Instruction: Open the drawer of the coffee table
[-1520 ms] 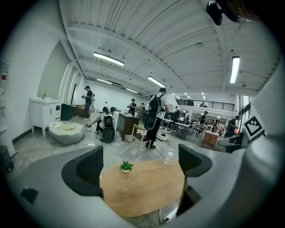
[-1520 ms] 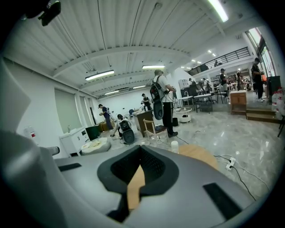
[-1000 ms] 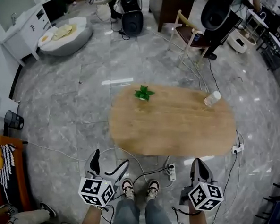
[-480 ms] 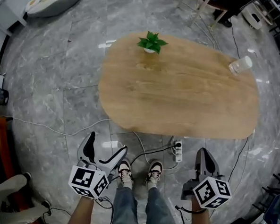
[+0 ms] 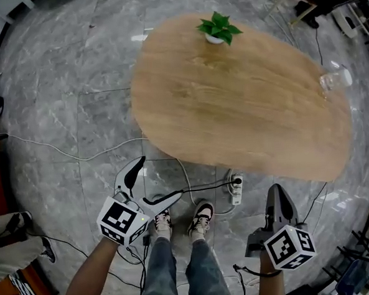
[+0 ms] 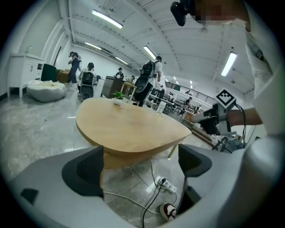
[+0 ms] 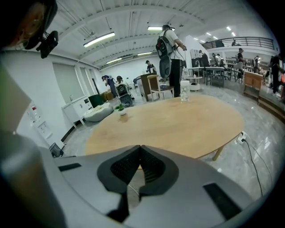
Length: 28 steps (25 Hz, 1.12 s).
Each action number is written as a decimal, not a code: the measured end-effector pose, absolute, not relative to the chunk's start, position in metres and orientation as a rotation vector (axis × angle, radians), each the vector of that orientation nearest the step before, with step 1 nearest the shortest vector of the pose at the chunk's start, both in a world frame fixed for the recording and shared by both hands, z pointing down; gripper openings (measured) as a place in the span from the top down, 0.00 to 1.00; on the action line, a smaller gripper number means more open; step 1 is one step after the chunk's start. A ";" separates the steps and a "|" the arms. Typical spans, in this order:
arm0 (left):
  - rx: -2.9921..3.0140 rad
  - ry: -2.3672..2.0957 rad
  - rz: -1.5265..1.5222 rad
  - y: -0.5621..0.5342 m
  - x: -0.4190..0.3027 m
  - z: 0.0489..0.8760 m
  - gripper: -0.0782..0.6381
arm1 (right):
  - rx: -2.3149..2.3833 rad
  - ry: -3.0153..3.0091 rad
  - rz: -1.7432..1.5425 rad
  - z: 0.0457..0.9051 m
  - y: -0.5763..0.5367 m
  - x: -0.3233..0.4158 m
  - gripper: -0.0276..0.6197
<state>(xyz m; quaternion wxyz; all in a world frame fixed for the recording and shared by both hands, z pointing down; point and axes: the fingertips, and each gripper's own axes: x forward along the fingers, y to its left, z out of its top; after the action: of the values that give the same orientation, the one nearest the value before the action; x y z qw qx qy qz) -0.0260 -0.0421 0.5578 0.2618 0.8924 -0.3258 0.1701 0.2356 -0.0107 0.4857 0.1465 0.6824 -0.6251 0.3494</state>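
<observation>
Near side, floor level: person standing, shoes [image 5: 201, 214] just short of the counter's [image 5: 232, 103] near edge, both tools held low and apart from it.

- Left gripper [image 5: 152, 180]: jaws wide apart, nothing between them. Aimed toward the counter's underside, likely readied for a handle.
- Right gripper [image 5: 277, 197]: jaws together on nothing, held by the right leg, seemingly idle.
- Drawer: not made out in any view. A wooden block [image 6: 113, 158] under the near-left rim shows in the left gripper view. It may carry the drawer front; I cannot tell. Task looks unstarted, and reaching it would call for stooping below the top.
- On counter: small plant [image 5: 218, 28] at the far edge; clear bottle [image 5: 335, 78] at the far right.
- In the way: power strip [image 5: 237, 189] and cables [image 5: 79, 157] on the marble floor [image 5: 74, 75] between feet and counter, a likely trip and snag risk.
- Beyond: other people and chairs, well apart.
</observation>
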 end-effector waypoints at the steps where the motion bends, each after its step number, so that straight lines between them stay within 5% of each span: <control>1: 2.428 -0.849 0.469 -0.043 -0.025 0.564 0.16 | 1.954 -1.800 1.004 0.488 -0.013 0.232 0.96; 28: 2.706 -0.425 0.614 -0.087 -0.012 0.664 0.19 | 1.786 -1.764 0.995 0.529 -0.060 0.151 0.96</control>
<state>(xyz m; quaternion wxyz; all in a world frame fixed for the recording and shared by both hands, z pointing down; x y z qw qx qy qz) -0.0122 -0.0874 0.6640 0.1664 0.9505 -0.1493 0.2157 0.1515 -0.0595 0.5286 0.2192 0.6453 -0.6374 0.3595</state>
